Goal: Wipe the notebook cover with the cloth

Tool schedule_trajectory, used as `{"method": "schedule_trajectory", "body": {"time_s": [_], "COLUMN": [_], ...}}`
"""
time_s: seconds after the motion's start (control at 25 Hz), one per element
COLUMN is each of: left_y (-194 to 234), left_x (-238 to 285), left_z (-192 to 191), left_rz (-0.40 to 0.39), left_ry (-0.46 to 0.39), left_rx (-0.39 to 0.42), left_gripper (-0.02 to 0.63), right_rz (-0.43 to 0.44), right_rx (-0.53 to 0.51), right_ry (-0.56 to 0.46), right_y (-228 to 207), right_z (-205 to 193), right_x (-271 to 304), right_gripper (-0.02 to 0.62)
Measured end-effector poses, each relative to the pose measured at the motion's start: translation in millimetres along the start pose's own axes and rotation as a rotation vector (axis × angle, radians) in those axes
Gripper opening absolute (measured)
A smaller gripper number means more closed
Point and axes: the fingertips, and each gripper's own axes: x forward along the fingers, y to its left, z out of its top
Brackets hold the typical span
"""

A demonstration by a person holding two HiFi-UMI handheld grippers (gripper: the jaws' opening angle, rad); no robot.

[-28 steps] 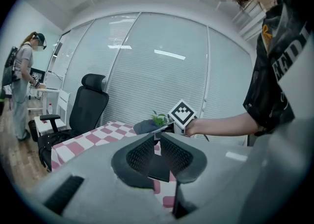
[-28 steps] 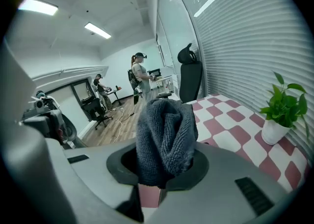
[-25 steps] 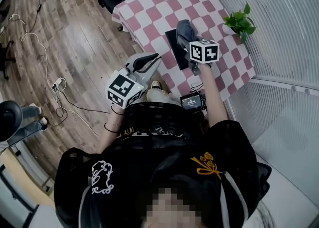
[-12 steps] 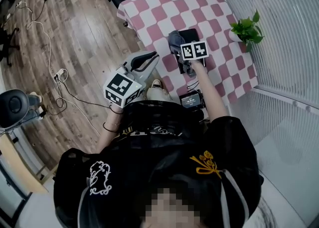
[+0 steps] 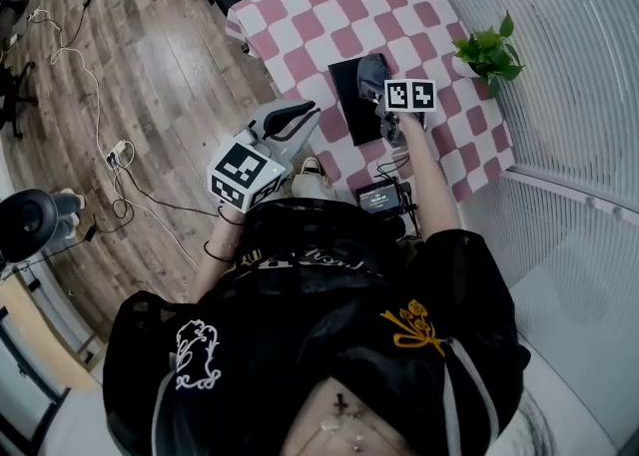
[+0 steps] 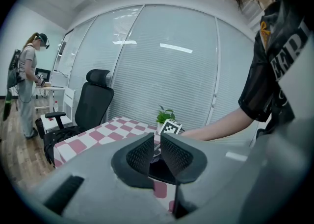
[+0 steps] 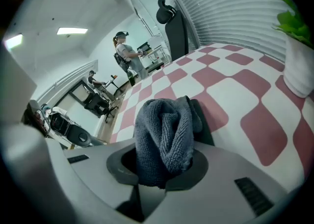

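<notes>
Right tongs (image 7: 164, 166) tight on cloth (image 7: 164, 130) atop notebook (image 5: 349, 107); left tongs (image 6: 156, 150) together, empty, off table (image 5: 310, 20).

Wood-plank floor (image 5: 150, 55), pink-checked table (image 5: 319, 15), black office chair (image 6: 95, 101), white blinds (image 6: 167, 71) over glass walls, ceiling light strips (image 7: 72, 31)
</notes>
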Motion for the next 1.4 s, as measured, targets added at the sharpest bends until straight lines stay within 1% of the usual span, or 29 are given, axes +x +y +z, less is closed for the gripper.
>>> {"method": "schedule_trajectory", "body": {"time_s": [0.16, 0.32, 0.4, 0.56, 0.72, 0.8, 0.92, 1.04, 1.16, 1.28, 1.4], "left_y": [-5.0, -4.7, -2.4, 2.6, 5.9, 5.9, 3.1, 0.6, 0.9, 1.5, 1.3], "left_x": [4.4, 3.2, 1.3, -4.0, -7.0, -7.0, -5.2, -3.2, -3.2, -3.3, -2.1], "left_z": [1.3, 2.1, 2.9, 0.2, -1.5, -2.6, -3.6, -2.6, -1.6, -1.4, -1.1], "left_rz": [-0.023, -0.025, -0.019, -0.005, 0.005, 0.005, -0.002, -0.008, -0.008, -0.004, -0.004], "left_ry": [0.004, 0.001, -0.002, -0.005, -0.007, -0.01, -0.014, -0.02, -0.022, -0.02, -0.019], "left_rx": [0.007, 0.011, 0.01, 0.008, -0.004, -0.005, -0.004, -0.008, -0.007, -0.007, -0.007], "left_gripper": [0.051, 0.051, 0.051, 0.051, 0.051, 0.051, 0.051, 0.051, 0.051, 0.051, 0.051], "right_rz": [-0.041, -0.085, -0.099, -0.153, -0.092, -0.069, -0.029, 0.039, 0.067, 0.087, 0.083], "right_rx": [0.039, 0.042, 0.032, -0.028, -0.06, -0.087, -0.131, -0.154, -0.181, -0.201, -0.193], "right_ry": [-0.029, -0.037, -0.03, -0.018, -0.044, -0.036, -0.004, 0.027, 0.074, 0.123, 0.157], "right_y": [-23.7, -40.4, -44.4, -39.4, -7.6, 8.7, 32.7, 58.8, 77.2, 86.0, 80.3], "right_z": [3.8, 4.4, 4.4, 3.8, 4.0, -2.1, -20.4, -38.9, -55.1, -69.7, -80.0], "right_x": [-13.9, -23.5, -25.3, -30.6, -38.9, -40.5, -36.3, -26.5, -16.8, -4.9, 1.4], "right_gripper": [0.074, 0.074, 0.074, 0.074, 0.074, 0.074, 0.074, 0.074, 0.074, 0.074, 0.074]}}
